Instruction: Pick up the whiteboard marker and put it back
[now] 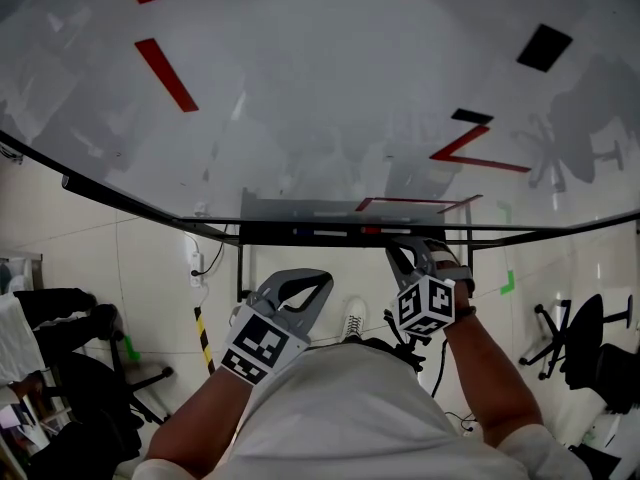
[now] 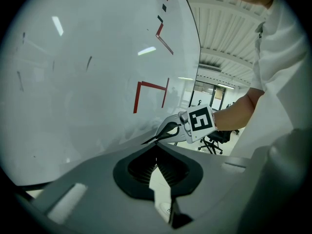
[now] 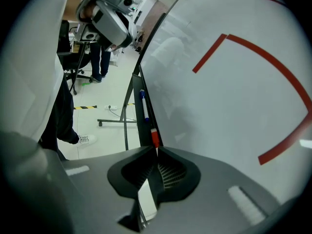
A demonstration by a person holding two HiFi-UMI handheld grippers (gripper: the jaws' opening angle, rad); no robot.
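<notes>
Whiteboard marker (image 3: 155, 137) (the red one) lies in the tray (image 1: 270, 232) below the whiteboard (image 1: 320, 98), just ahead of our right tongs (image 3: 157, 151), clenched on nothing, while our left tongs (image 2: 157, 148), likewise clenched and empty, hang farther from it.

Red marker (image 3: 155, 136) near end hidden behind right claw (image 3: 156, 151), whiteboard (image 1: 330, 88) cropped by edges

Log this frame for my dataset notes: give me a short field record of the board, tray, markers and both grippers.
board: whiteboard with red marks
tray: marker tray under it
markers: red marker, blue marker, both in tray
left gripper: shut, empty, away from tray
right gripper: shut, tips by red marker's end
</notes>
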